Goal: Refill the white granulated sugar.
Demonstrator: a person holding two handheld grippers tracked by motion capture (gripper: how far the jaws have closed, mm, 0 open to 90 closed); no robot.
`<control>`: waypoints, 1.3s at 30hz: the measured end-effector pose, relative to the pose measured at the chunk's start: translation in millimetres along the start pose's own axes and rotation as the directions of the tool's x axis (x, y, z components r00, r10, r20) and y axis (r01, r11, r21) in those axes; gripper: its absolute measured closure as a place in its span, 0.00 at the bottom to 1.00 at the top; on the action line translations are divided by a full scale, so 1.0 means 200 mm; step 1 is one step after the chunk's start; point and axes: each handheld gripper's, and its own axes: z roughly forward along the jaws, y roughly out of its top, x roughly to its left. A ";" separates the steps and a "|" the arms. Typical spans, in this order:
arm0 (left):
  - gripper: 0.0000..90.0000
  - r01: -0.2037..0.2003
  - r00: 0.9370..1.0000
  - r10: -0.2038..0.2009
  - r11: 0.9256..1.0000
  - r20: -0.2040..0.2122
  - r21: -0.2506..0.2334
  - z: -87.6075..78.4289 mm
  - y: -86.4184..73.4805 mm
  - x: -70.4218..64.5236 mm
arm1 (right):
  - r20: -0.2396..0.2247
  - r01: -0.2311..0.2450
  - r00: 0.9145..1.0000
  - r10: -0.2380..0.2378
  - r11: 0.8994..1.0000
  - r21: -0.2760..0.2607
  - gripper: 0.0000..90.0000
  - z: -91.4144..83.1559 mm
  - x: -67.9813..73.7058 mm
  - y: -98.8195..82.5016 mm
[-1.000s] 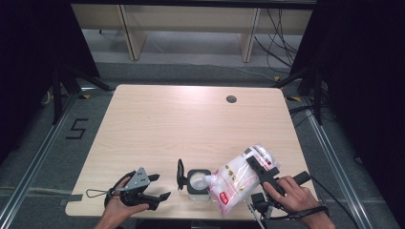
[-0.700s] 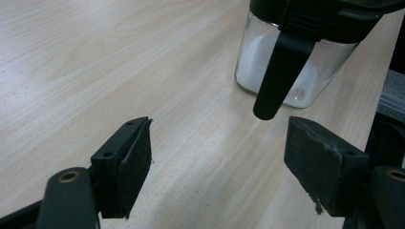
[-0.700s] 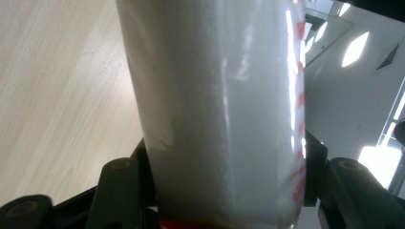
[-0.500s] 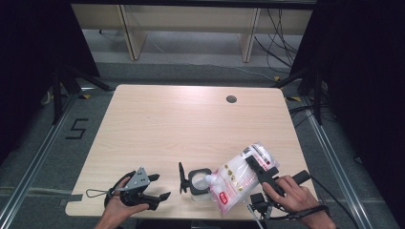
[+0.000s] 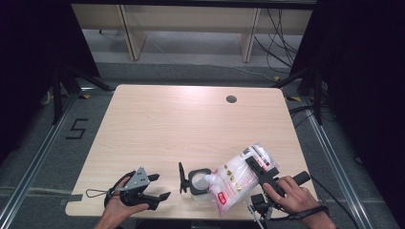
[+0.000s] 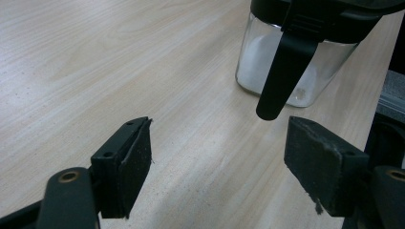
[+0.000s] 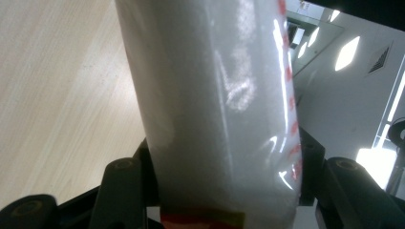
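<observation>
Bag [image 5: 239, 179] tilted, spout down-left into jar [image 5: 198, 183]; right tool [image 5: 261, 172] clamps it; left tool [image 5: 155, 187] released.

Both grippers are all black: the left gripper [image 5: 154, 187] has a grey three-cornered plate on top with little screws, plus a thin black cable looping off it. Its jaws carry worn, square black pads with brass-looking bolts at the pivots. The right gripper [image 5: 252, 168] has a black wrist strap, and both forearms are bare.

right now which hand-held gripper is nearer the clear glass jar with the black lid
Right. The right hand-held gripper holds the white plastic pouch tipped over the clear glass jar. The left hand-held gripper sits open, apart to the jar's left.
</observation>
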 end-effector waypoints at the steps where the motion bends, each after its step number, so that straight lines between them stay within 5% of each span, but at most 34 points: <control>1: 0.27 -0.021 1.000 0.021 1.000 0.001 0.005 0.00 0.00 0.01 | -0.009 -0.021 1.000 0.021 1.000 -0.005 0.53 0.00 0.01 -0.01; 4: 0.27 -0.016 1.000 0.016 1.000 0.001 0.001 0.00 0.00 0.01 | -0.016 -0.001 1.000 0.001 1.000 -0.013 0.53 0.01 0.00 -0.01; 5: 0.27 0.013 1.000 -0.013 1.000 0.002 -0.016 0.00 0.00 0.00 | -0.021 -0.015 1.000 0.015 1.000 -0.007 0.53 0.01 0.00 -0.01; 7: 0.27 -0.016 1.000 0.016 1.000 0.001 0.003 0.00 0.00 0.01 | -0.021 -0.016 1.000 0.016 1.000 -0.017 0.53 0.01 0.01 -0.02; 10: 0.27 0.014 1.000 -0.014 1.000 0.003 -0.009 0.00 0.00 0.00 | -0.027 -0.032 0.999 0.032 0.999 -0.010 0.53 0.01 0.01 -0.02; 13: 0.27 -0.019 1.000 0.019 1.000 0.004 0.002 0.00 0.00 0.01 | -0.034 -0.028 0.999 0.028 1.000 -0.012 0.53 0.02 0.01 -0.02; 15: 0.27 0.009 1.000 -0.009 1.000 0.002 -0.008 0.00 0.00 0.00 | -0.047 -0.048 0.998 0.048 0.999 0.001 0.53 0.02 0.02 -0.03; 20: 0.27 -0.005 1.000 0.005 1.000 0.006 -0.010 0.00 0.00 0.00 | -0.054 -0.036 0.998 0.035 0.999 -0.016 0.53 0.04 0.01 -0.03; 21: 0.27 -0.018 1.000 0.018 1.000 0.002 -0.001 -0.01 0.00 0.01 | -0.080 -0.080 0.993 0.081 0.997 0.014 0.53 0.03 0.04 -0.04; 23: 0.27 -0.019 1.000 0.019 1.000 0.002 0.000 -0.01 0.00 0.01 | -0.064 -0.064 0.996 0.064 0.998 -0.002 0.53 0.04 0.03 -0.04; 24: 0.27 0.014 1.000 -0.014 1.000 -0.002 -0.002 -0.01 0.00 0.00 | -0.078 -0.072 0.994 0.072 0.997 0.011 0.53 0.04 0.04 -0.04; 26: 0.27 -0.003 1.000 0.003 1.000 -0.008 0.010 -0.01 0.00 0.01 | -0.071 -0.038 0.997 0.037 0.999 -0.020 0.53 0.06 0.03 -0.04; 27: 0.27 0.002 1.000 -0.002 1.000 -0.006 0.005 -0.01 0.00 0.01 | -0.095 -0.094 0.991 0.095 0.995 0.015 0.53 0.05 0.05 -0.05; 29: 0.27 0.012 1.000 -0.012 1.000 -0.001 -0.001 -0.01 0.00 0.00 | -0.087 -0.108 0.990 0.108 0.994 0.009 0.53 0.06 0.06 -0.04; 34: 0.27 0.014 1.000 -0.014 1.000 -0.003 -0.006 0.00 0.00 0.00 | -0.091 -0.080 0.993 0.079 0.997 -0.003 0.53 0.07 0.06 -0.05; 35: 0.27 0.003 1.000 -0.003 1.000 -0.006 0.004 -0.01 0.00 0.01 | -0.084 -0.043 0.996 0.041 0.999 -0.017 0.53 0.08 0.05 -0.05; 37: 0.27 0.004 1.000 -0.004 1.000 -0.006 0.004 -0.01 0.00 0.01 | -0.085 -0.040 0.996 0.039 0.999 -0.014 0.53 0.08 0.05 -0.05; 38: 0.27 0.025 1.000 -0.025 1.000 0.003 -0.016 0.00 0.00 0.00 | -0.097 -0.106 0.989 0.108 0.994 0.027 0.53 0.07 0.07 -0.04; 39: 0.27 0.019 1.000 -0.019 1.000 0.003 -0.014 0.00 0.00 0.00 | -0.089 -0.076 0.993 0.076 0.997 0.006 0.53 0.08 0.06 -0.04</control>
